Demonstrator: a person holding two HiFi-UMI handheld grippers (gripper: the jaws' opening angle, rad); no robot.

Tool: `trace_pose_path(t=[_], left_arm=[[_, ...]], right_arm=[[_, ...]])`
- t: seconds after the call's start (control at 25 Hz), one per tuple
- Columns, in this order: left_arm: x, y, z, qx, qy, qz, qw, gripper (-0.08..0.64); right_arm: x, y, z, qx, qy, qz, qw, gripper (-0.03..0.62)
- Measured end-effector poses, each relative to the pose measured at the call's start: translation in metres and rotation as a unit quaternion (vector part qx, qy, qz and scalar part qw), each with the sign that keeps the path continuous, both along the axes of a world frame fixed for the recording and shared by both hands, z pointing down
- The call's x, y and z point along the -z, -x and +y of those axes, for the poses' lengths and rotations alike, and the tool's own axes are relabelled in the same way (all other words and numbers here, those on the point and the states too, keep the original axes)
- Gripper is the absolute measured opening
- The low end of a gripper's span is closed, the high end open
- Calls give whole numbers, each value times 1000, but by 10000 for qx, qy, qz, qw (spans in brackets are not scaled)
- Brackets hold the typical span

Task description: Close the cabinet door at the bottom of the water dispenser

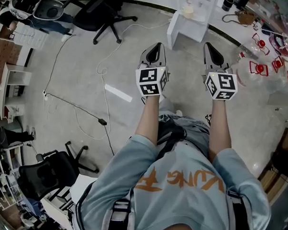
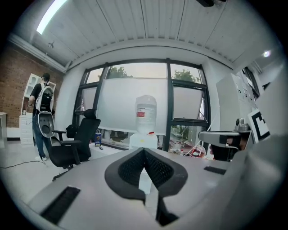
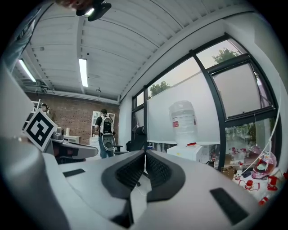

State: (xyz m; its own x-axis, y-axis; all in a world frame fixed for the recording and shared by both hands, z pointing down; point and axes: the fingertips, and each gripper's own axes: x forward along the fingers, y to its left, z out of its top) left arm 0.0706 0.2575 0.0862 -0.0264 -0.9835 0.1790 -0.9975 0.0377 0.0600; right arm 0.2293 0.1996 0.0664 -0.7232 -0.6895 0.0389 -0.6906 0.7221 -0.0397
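The white water dispenser (image 1: 188, 19) with a clear bottle on top stands ahead of me on the floor, well beyond both grippers. A white panel (image 1: 171, 32) at its lower left juts toward me; I cannot tell if it is the cabinet door. My left gripper (image 1: 155, 47) and right gripper (image 1: 210, 47) are held side by side at arm's length, both pointing at the dispenser and both shut on nothing. In the left gripper view the dispenser (image 2: 145, 121) rises just above the shut left gripper (image 2: 144, 150), which hides its lower cabinet. The right gripper view shows the dispenser (image 3: 184, 130) right of the shut right gripper (image 3: 145, 155).
Black office chairs stand at the far left (image 1: 98, 15) and near left (image 1: 51, 172). Cables (image 1: 77, 111) trail over the floor on the left. Red and clear items (image 1: 260, 67) lie right of the dispenser. A person with a backpack (image 2: 42, 117) stands by shelves at the far left.
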Motion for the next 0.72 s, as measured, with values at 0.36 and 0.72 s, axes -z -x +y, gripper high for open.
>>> trace_pose_path(t=[0.36,0.72], left_arm=[[15,40,-21,181,-237,12,9996,20],[2,64,-87,-77,-178,118,9997,20]], right_arm=[[17,29,-25,115,-236,56,9996,29],[8,47,-84,-142,-169,125,9997,29]])
